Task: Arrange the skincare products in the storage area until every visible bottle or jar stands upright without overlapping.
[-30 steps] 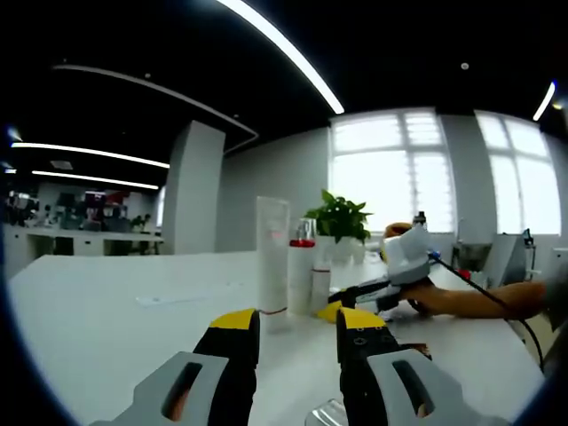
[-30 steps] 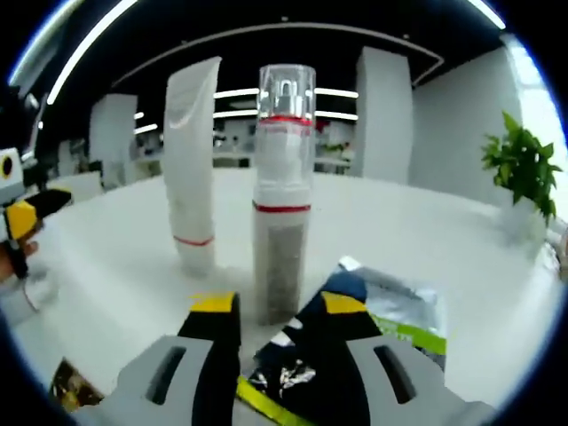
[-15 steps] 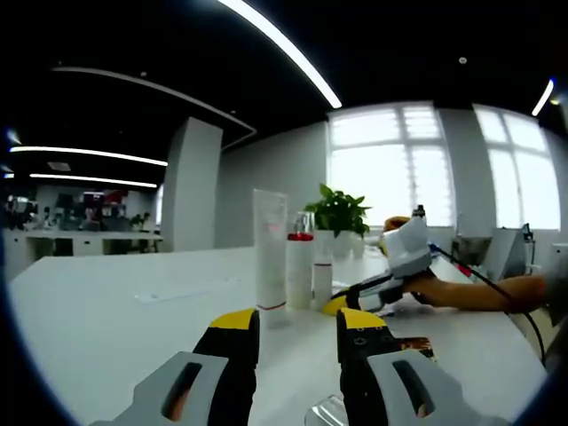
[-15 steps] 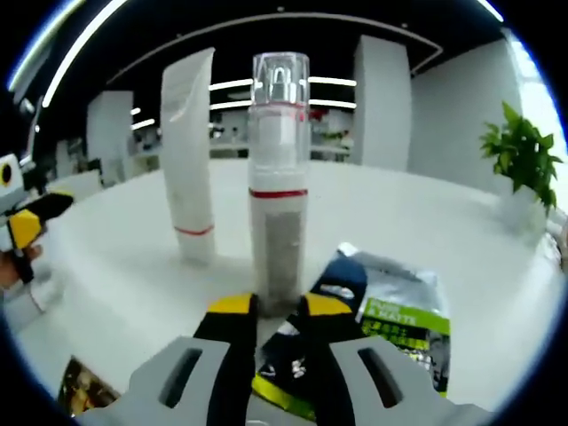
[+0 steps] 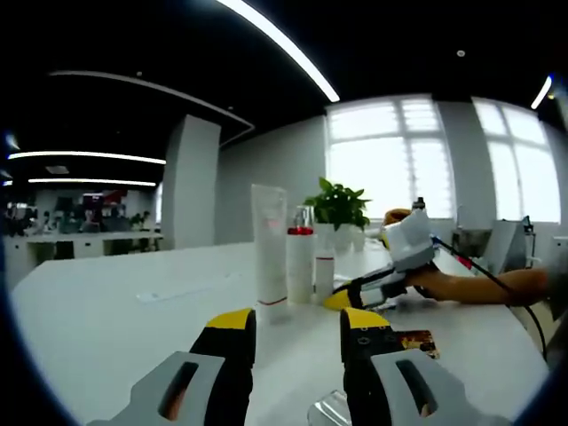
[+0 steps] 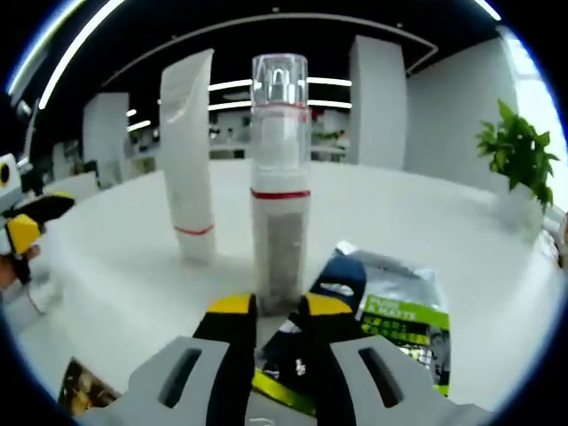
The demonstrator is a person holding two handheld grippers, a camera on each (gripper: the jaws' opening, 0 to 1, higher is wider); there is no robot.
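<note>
In the left gripper view a tall white tube [image 5: 269,244], a pump bottle [image 5: 300,262] with a red collar and a short bottle [image 5: 323,277] stand upright in a row on the white table [image 5: 115,311]. My left gripper [image 5: 297,324] is open and empty, well short of them. My right gripper [image 5: 377,282], held by a hand, reaches the short bottle from the right. In the right gripper view the short bottle [image 6: 280,253] stands in front of the pump bottle [image 6: 280,133]. The right gripper [image 6: 279,308] is shut on its base. The tube [image 6: 187,160] stands to the left.
Flat packets lie on the table: a green and silver one [image 6: 401,321], a dark blue one [image 6: 337,277] under the right jaw and another [image 6: 82,390] at the lower left. A packet [image 5: 410,340] lies near the left gripper's right jaw. A potted plant [image 5: 342,206] stands behind the bottles.
The right gripper's jaws narrowed onto the short bottle's base between one second and half a second ago and have held since. The left gripper view drifted only slightly.
</note>
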